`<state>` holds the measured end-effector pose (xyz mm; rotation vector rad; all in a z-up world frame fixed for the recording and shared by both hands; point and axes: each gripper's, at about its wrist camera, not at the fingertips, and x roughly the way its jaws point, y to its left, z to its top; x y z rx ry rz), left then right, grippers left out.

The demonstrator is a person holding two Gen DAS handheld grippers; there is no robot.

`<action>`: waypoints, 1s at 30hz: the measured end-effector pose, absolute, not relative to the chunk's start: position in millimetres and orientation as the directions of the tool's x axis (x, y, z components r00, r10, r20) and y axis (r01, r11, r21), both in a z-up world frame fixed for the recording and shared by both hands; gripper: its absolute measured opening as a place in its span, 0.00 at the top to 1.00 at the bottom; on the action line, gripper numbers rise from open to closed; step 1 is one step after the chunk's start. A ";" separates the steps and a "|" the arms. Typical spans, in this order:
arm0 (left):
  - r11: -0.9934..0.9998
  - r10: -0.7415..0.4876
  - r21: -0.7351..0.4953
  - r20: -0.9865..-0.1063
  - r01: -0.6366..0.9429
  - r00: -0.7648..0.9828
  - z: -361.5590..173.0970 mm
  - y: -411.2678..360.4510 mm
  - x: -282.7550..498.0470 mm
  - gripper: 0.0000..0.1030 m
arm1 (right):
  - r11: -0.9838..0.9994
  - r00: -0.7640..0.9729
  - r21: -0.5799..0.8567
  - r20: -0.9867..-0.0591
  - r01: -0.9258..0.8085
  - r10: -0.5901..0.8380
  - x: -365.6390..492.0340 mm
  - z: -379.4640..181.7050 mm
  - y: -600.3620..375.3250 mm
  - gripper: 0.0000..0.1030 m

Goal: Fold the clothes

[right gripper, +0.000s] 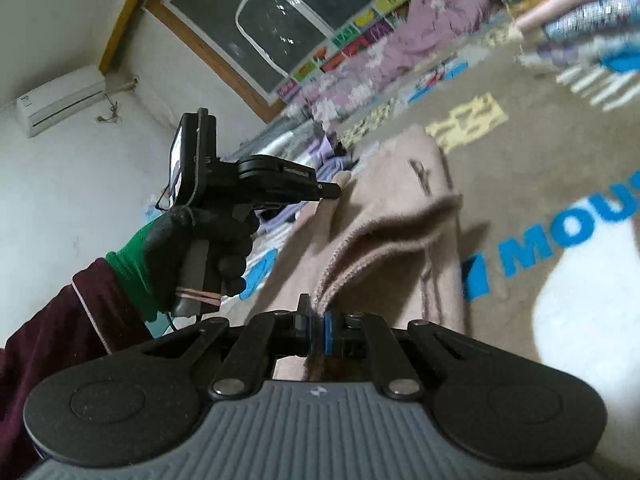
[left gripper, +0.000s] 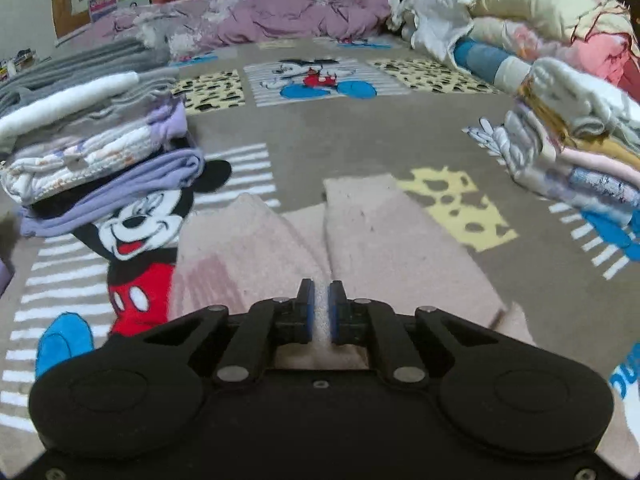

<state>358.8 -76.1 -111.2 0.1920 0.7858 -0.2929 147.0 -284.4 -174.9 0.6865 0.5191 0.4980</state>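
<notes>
A pale pink fleecy garment (left gripper: 384,236) lies on the Mickey Mouse carpet, partly folded lengthwise, stretching away from me. My left gripper (left gripper: 321,300) is shut on its near edge, with pink fabric pinched between the blue pads. In the right wrist view the same garment (right gripper: 400,216) hangs in a lifted fold. My right gripper (right gripper: 318,316) is shut on its hem. The left gripper (right gripper: 328,191), held by a gloved hand, shows to the left of the fabric in that view.
A stack of folded clothes (left gripper: 100,152) stands at the left and another stack (left gripper: 572,152) at the right. A rumpled purple blanket (left gripper: 280,20) and a heap of bedding (left gripper: 520,12) lie at the back. The carpet (left gripper: 340,128) is bare in between.
</notes>
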 end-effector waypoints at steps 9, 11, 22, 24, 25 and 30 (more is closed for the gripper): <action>0.942 -0.283 -0.038 -0.624 0.333 0.729 -83.0 -37.5 305.4 0.71 | 0.700 0.749 0.686 -0.354 -0.199 0.560 159.2 -183.1 -280.1 0.92; 0.940 -0.295 -0.044 -0.601 0.338 0.743 -76.4 -22.8 277.6 0.71 | 0.698 0.750 0.688 -0.353 -0.197 0.560 159.4 -183.1 -280.2 0.92; 0.879 -0.423 -0.107 -0.623 0.464 0.658 -119.1 11.1 158.2 0.71 | 0.709 0.767 0.675 -0.339 -0.205 0.545 154.9 -183.7 -284.1 0.90; 0.881 -0.395 -0.070 -0.653 0.468 0.646 -138.6 5.6 155.5 0.72 | 0.728 0.770 0.651 -0.346 -0.214 0.536 153.5 -183.0 -281.8 0.90; 0.880 -0.399 -0.066 -0.639 0.470 0.657 -136.1 5.0 149.2 0.71 | 0.738 0.772 0.640 -0.351 -0.216 0.530 153.4 -183.2 -280.3 0.90; 0.865 -0.449 -0.072 -0.556 0.497 0.700 -106.3 13.0 112.2 0.71 | 0.756 0.785 0.610 -0.339 -0.236 0.518 147.8 -181.6 -280.0 0.88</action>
